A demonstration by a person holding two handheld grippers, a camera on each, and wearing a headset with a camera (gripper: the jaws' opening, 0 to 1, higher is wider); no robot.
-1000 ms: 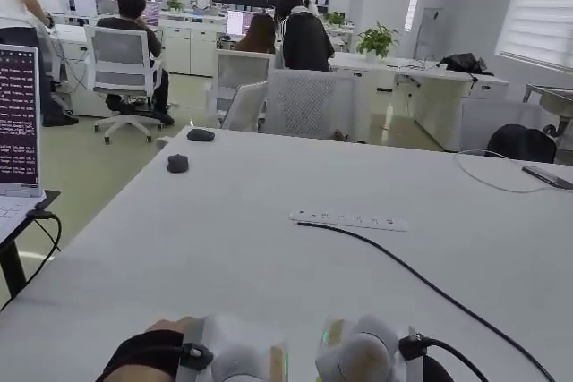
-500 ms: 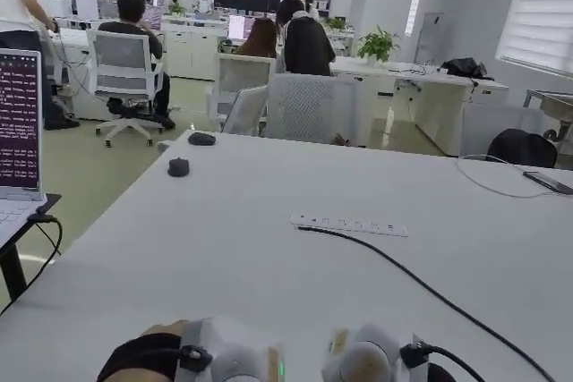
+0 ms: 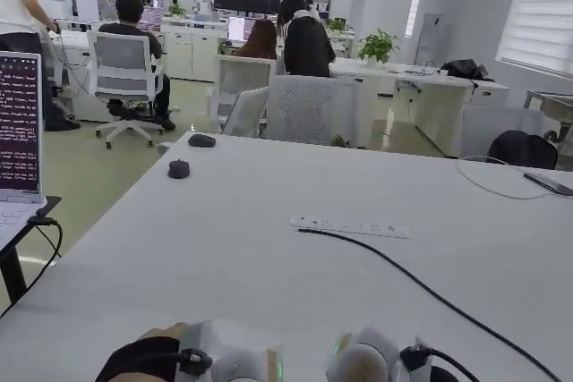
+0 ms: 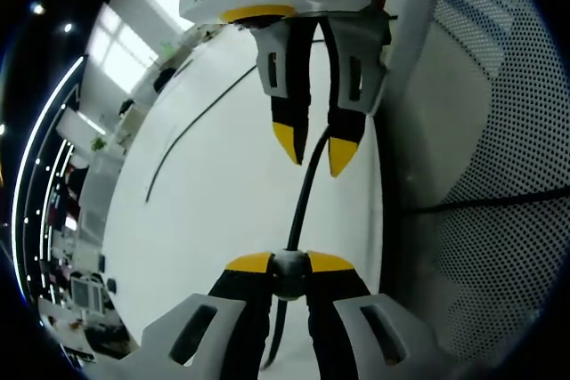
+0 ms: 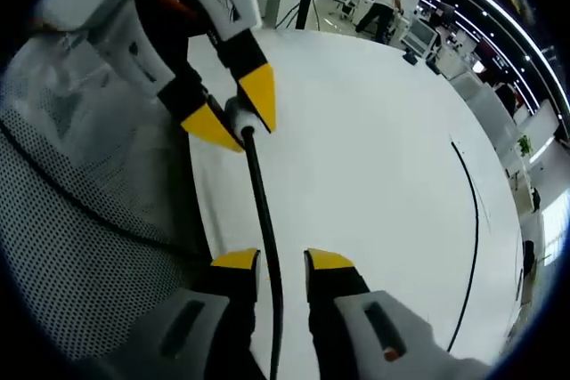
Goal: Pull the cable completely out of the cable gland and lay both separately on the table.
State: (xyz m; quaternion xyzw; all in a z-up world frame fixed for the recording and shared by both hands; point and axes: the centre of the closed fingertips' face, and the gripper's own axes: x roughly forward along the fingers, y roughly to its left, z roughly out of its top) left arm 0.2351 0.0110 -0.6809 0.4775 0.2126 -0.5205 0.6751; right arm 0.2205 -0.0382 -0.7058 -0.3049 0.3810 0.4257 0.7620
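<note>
In the left gripper view my left gripper (image 4: 290, 262) is shut on a small grey cable gland (image 4: 289, 277). A thin black cable (image 4: 307, 193) runs out of the gland and up between the jaws of my right gripper (image 4: 314, 147). In the right gripper view the right gripper (image 5: 281, 260) stands slightly open around the cable (image 5: 260, 193), with a gap beside it. Beyond it the left gripper (image 5: 236, 111) pinches the gland (image 5: 238, 117). Both are held just off the near edge of the white table (image 5: 374, 157). The head view catches the tops of the grippers (image 3: 295, 364) at its bottom edge.
A white power strip (image 3: 351, 226) lies mid-table with a black cord (image 3: 439, 294) running to the near right. Two mice (image 3: 179, 168) sit far left, a phone (image 3: 548, 182) far right. A laptop (image 3: 18, 131) stands off the left side. Mesh fabric (image 4: 481, 131) lies near the grippers.
</note>
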